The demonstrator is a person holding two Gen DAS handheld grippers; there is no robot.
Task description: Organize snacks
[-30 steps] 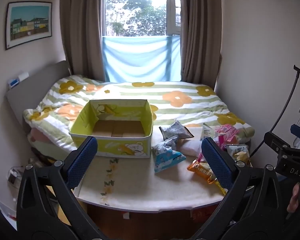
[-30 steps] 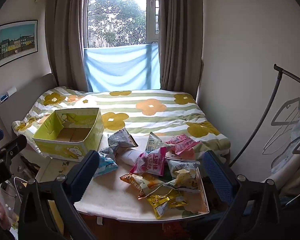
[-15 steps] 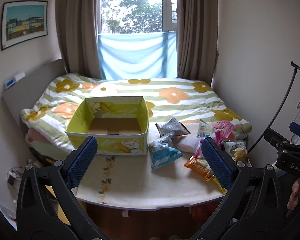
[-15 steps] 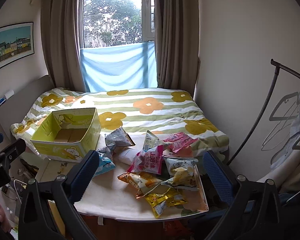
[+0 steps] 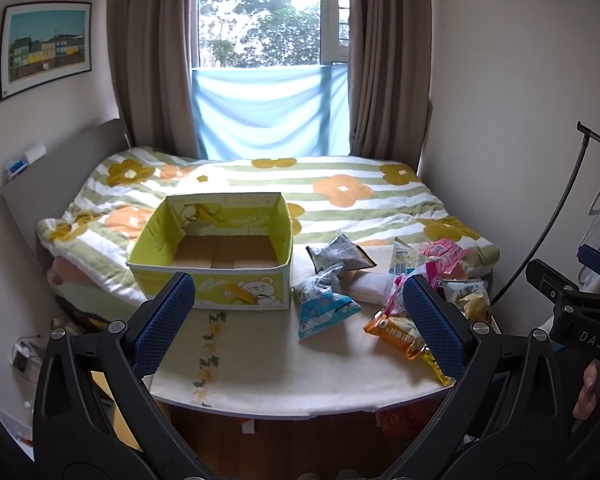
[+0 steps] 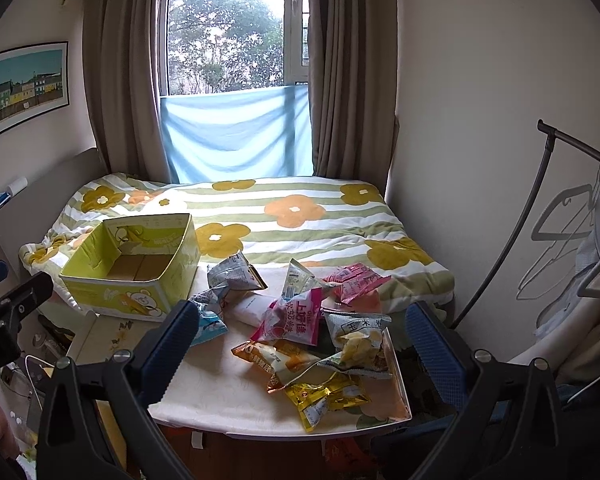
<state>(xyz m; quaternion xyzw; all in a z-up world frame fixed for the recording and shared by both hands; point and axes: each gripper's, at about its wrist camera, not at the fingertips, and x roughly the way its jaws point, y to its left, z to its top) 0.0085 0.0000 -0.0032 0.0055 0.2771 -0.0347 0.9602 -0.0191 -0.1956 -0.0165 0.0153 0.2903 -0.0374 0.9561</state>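
An empty yellow-green cardboard box (image 5: 216,276) (image 6: 132,292) stands at the table's far left, against the bed. Several snack bags lie to its right: a blue-white bag (image 5: 322,312), a grey bag (image 5: 340,256) (image 6: 234,274), a pink bag (image 6: 294,318), an orange bag (image 5: 396,330) (image 6: 278,358), a yellow bag (image 6: 324,396) and a chips bag (image 6: 360,340). My left gripper (image 5: 298,324) is open and empty, above the table's near edge. My right gripper (image 6: 300,344) is open and empty, above the snack pile.
The small white table (image 5: 284,364) stands against a bed with a striped flower quilt (image 5: 340,196). A clothes rack with hangers (image 6: 556,216) stands at the right. The right gripper shows at the right edge in the left wrist view (image 5: 572,316). Cables lie on the floor at left (image 6: 28,364).
Both views have shifted slightly: the table and box sit a little higher and nearer in the frames. Both grippers stay open and nothing on the table has moved.
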